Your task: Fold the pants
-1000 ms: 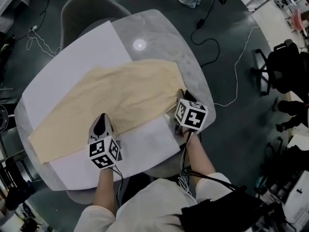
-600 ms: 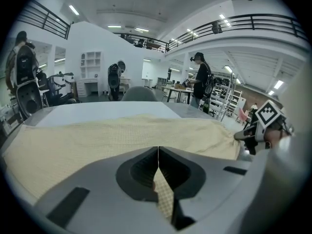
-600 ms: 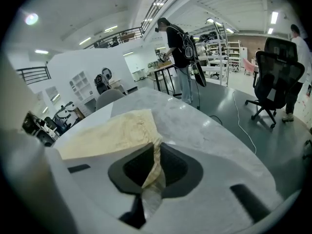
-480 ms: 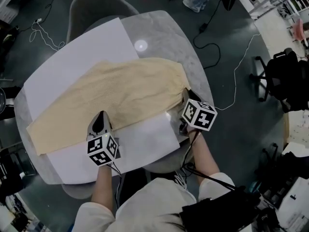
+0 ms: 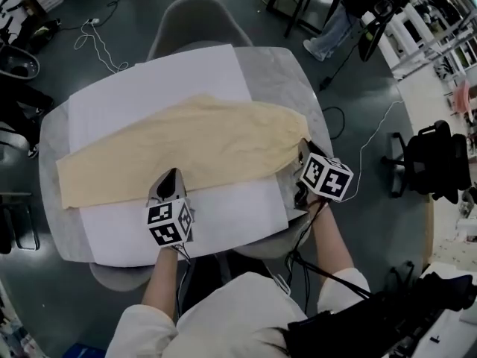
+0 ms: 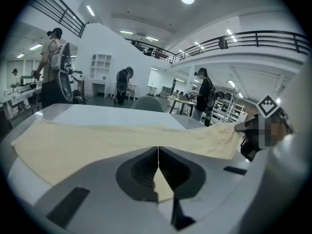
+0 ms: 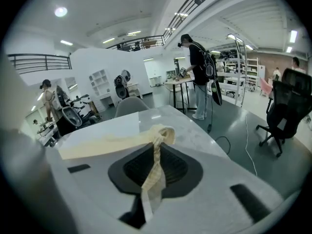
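- Grey left gripper is nearest, with left cube on its back. Jaws are together, pinching the near long edge of the pants. The left gripper view shows a cream sliver caught between the closed jaws.
- Right gripper, with right cube on it, is at the near right corner of the pants. Its jaws have just been closing and are now clamped on a bunched, twisted strip of the cream cloth, which runs up between them in the right gripper view.
- The pants are cream and lie flat and lengthwise across the white sheet. The wide end is to the right at the right gripper, and the narrow end is at the sheet's left edge.
- The white sheet covers most of the table. Bare grey marbled top shows at the far right corner and along the left rim.
- A grey chair is tucked in at the table's far side.
- On the dark floor, a white cable runs to the right of the table, with a black office chair beyond it.
- A standing person is at the far right, past the table.
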A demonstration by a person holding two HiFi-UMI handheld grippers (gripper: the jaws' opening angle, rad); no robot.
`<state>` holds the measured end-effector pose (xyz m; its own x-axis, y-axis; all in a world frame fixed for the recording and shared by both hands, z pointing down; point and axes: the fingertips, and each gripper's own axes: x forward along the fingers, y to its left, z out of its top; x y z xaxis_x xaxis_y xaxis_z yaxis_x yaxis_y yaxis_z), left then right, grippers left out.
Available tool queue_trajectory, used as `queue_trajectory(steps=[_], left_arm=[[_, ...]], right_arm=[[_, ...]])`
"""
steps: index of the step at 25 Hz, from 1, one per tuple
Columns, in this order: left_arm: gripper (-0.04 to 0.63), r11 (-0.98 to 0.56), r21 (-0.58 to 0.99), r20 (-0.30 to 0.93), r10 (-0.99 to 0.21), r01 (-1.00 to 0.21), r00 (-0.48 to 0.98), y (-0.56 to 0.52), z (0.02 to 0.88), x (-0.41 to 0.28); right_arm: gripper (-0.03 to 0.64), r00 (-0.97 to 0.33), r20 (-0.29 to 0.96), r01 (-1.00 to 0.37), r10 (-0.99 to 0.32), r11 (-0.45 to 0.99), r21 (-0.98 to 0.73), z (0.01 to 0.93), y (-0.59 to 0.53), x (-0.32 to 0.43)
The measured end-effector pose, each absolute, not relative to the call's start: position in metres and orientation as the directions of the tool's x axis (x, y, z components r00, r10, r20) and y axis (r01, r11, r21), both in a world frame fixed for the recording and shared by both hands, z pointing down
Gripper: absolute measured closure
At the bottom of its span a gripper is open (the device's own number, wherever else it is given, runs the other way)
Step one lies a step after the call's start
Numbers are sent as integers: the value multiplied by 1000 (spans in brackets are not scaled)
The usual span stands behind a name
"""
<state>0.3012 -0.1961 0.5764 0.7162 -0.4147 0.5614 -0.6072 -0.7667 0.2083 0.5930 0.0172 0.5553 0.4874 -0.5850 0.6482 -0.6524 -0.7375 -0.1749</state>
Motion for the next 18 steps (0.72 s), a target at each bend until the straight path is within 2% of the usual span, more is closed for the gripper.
queue_trajectory(steps=[9,18], left_arm=[[586,-707,210,517,-506,-675,691,-242,540,208],[586,-609,217,489,-609,-763,625,-286,507,119]], right_arm=[[587,455,570,-766,-684,-627,-140,476,-64,525],[586,305,500,-902,-811,-415,-123,416,-176,437]])
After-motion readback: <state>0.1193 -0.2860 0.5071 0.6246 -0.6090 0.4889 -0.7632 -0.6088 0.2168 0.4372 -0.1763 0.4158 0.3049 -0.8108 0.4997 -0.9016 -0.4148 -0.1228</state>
